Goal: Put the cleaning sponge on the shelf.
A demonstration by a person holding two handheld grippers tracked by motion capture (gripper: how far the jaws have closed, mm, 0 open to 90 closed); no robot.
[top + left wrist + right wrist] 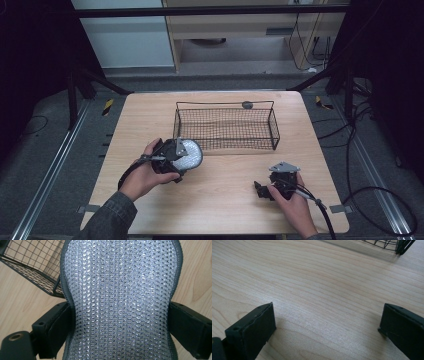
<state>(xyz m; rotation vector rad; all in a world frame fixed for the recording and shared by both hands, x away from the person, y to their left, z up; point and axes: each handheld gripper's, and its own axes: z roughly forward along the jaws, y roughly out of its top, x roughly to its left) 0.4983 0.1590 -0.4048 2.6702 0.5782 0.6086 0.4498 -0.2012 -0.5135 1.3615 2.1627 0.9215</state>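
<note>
On the wooden table [220, 200], a silver mesh scrubber [120, 300] is pinched at its waist between the left gripper's [176, 156] jaws, just beside the wire basket's [226, 129] near-left corner. It looks picked up but not yet dropped in. The right gripper [280, 186] rests wide open, holding nothing.

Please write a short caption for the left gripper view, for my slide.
Left gripper clamps a silver mesh scouring pad between its black jaws, above the light wooden table, near the black wire basket.
</note>
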